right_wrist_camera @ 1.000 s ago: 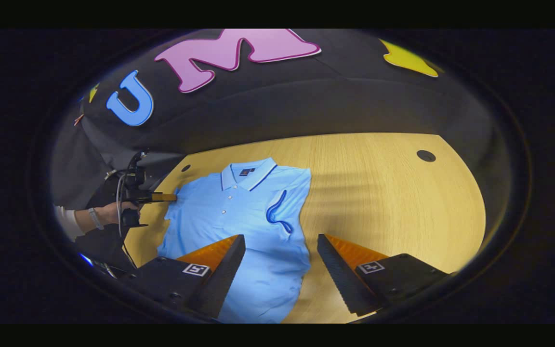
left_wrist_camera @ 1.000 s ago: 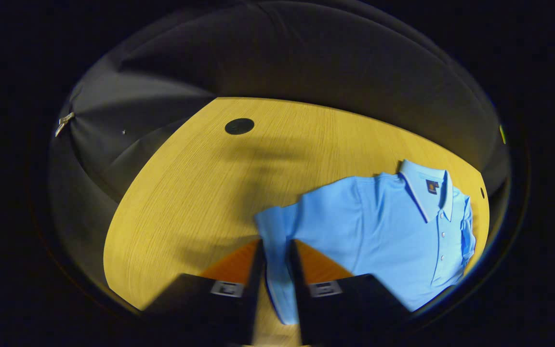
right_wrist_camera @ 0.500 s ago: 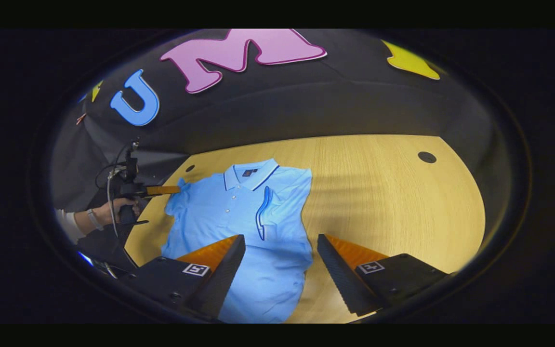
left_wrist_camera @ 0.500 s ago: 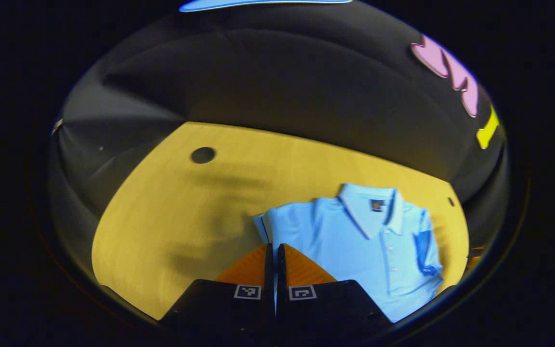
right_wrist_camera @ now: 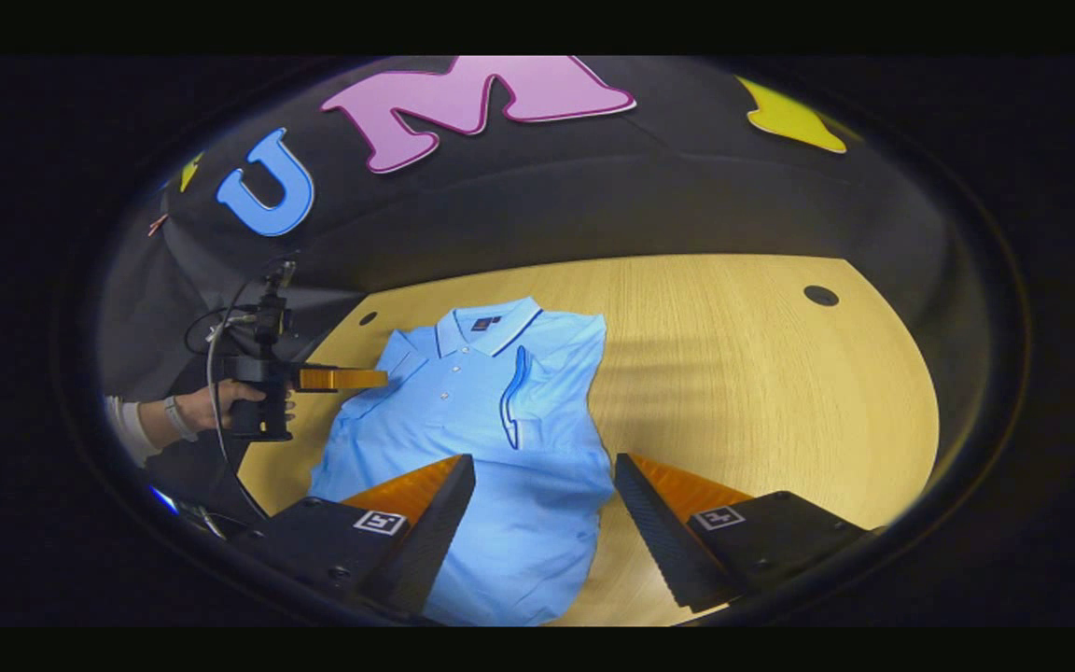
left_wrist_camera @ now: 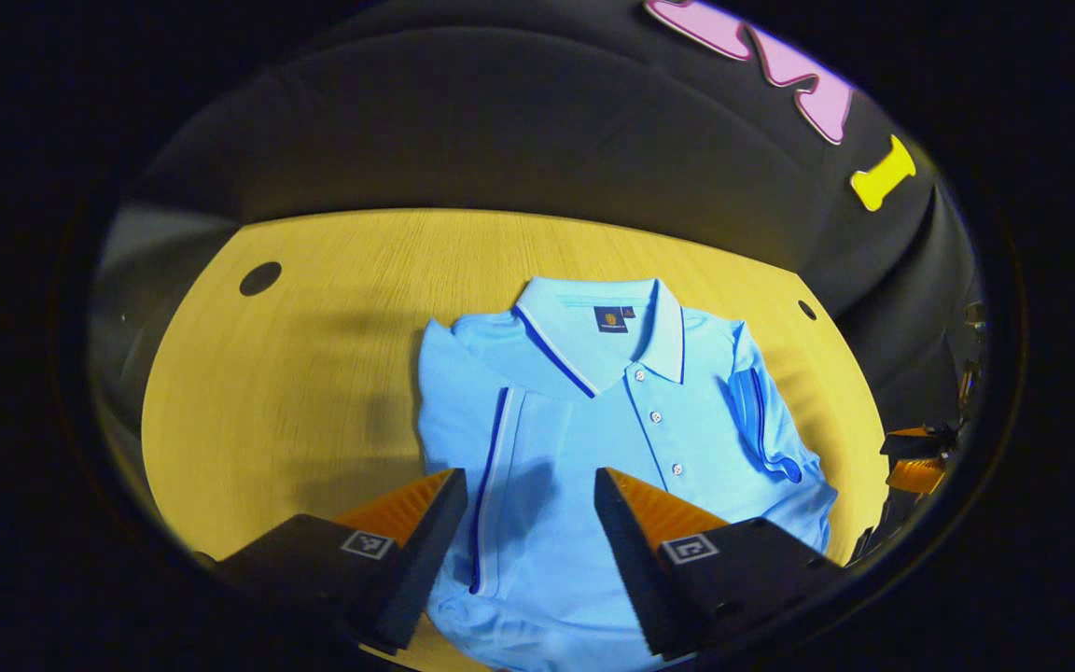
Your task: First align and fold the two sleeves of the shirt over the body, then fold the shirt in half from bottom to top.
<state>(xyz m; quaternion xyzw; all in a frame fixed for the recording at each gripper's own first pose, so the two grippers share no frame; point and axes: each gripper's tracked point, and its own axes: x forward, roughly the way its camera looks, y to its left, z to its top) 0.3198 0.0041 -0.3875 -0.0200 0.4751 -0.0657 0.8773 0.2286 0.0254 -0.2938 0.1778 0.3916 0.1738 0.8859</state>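
Shirt (left_wrist_camera: 612, 420) flat on table (left_wrist_camera: 314, 280), sleeves folded in.

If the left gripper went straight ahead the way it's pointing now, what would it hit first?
Most likely the blue shirt: the open left gripper points at its folded-in sleeve and front. Height above the cloth is unclear.

The shirt (left_wrist_camera: 612, 420) hem runs out of sight under the picture's lower edge; its chest badge (left_wrist_camera: 610, 320) is too small to read.
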